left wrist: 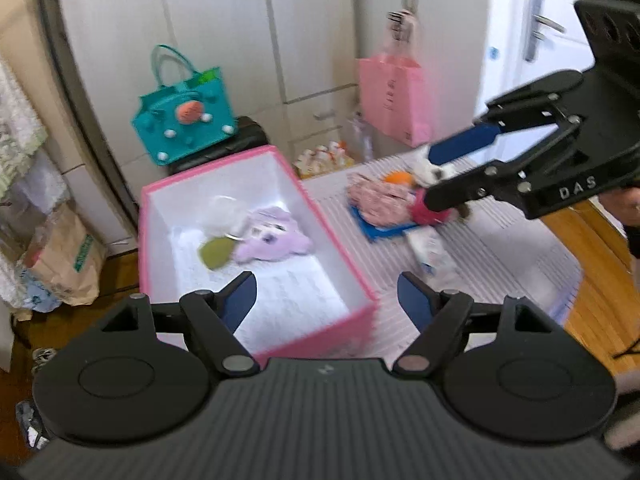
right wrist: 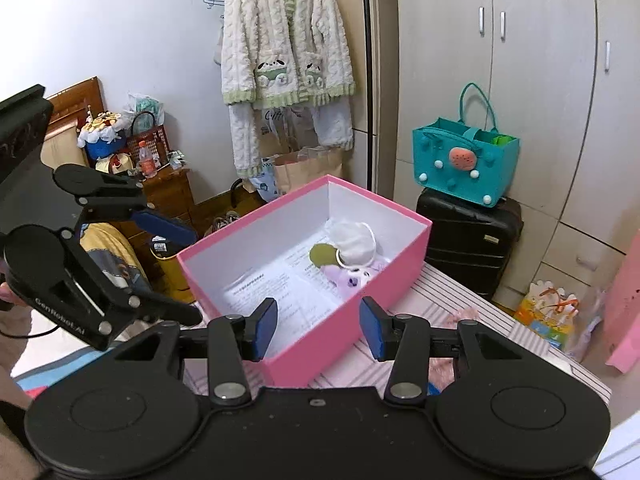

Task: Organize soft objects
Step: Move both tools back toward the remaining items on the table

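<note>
Pink box point(right wrist: 304, 240) is the landmark — open-topped, white inside, sitting on a striped mat point(left wrist: 500, 248). Inside it, at the far end: a purple plush point(left wrist: 272, 240), an olive-green round soft piece point(left wrist: 216, 252) touching it, a white fabric item point(right wrist: 352, 240) just behind both. A printed sheet point(right wrist: 272, 284) lines the box floor; the text on it is too small to read.

Left gripper point(left wrist: 326, 300) hovers over the box's near corner, jaws spread wide, nothing between the blue pads. Its side reads "GenRobot.AI" in the right wrist view.

Right gripper point(right wrist: 318, 328) hangs above the box's near rim, jaws parted, empty. Its body reads "DAS" in the left wrist view, where its fingers stand in front of the pile to the right of the box.

Right of the box on the mat: pink patterned cloth point(left wrist: 380, 200) on a blue flat item point(left wrist: 380, 232), an orange soft thing point(left wrist: 398, 178), a white plush point(left wrist: 426, 168) and a magenta piece point(left wrist: 424, 212) — still outside the box.

Behind the box: a teal felt bag point(right wrist: 468, 160) on a black suitcase point(right wrist: 468, 240). A pink paper bag point(left wrist: 394, 96) hangs on the cabinet behind the pile; its print is unreadable.
</note>
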Demonstrator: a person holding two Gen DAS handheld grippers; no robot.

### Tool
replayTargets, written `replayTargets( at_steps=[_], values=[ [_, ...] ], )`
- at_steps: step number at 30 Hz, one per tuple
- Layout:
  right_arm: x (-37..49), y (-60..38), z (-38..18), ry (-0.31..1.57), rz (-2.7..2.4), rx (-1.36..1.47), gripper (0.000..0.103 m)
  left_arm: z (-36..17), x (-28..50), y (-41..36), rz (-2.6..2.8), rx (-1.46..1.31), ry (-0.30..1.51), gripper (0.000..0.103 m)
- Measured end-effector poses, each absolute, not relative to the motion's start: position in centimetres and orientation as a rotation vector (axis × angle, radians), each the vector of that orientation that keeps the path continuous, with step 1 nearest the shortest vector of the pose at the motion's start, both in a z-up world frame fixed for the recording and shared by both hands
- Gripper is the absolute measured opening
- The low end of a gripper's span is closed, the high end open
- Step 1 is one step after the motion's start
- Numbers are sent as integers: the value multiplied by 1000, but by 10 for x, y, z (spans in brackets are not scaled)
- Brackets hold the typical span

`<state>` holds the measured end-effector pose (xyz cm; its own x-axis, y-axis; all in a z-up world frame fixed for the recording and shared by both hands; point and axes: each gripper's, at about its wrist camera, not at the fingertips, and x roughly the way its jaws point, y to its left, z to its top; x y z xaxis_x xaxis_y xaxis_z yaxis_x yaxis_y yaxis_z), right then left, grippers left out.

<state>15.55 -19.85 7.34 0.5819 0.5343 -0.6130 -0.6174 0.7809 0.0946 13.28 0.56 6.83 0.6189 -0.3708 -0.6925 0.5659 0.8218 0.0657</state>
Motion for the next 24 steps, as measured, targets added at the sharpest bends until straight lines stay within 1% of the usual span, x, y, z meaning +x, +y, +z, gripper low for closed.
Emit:
replayTargets(
  at_steps=[2,6,10,12,20,24],
  values=[
    [144,-206,72,664,670,-140,57,66,124,-3,-567,299,733,77],
    [127,-218,65,687,622,-135,58,61,105,-21,-614,332,758,78],
    [110,-232,56,707,581,-118,58,57,87,-33,-650,375,754,83],
    [103,-239,51,712,569,-97,62,52,81,-37,-668,386,759,84],
    [85,-259,23,725,557,-58,68,29,84,-53,-718,380,768,85],
    [87,-268,8,736,520,-47,77,13,97,-62,-752,361,801,86]
  ],
)
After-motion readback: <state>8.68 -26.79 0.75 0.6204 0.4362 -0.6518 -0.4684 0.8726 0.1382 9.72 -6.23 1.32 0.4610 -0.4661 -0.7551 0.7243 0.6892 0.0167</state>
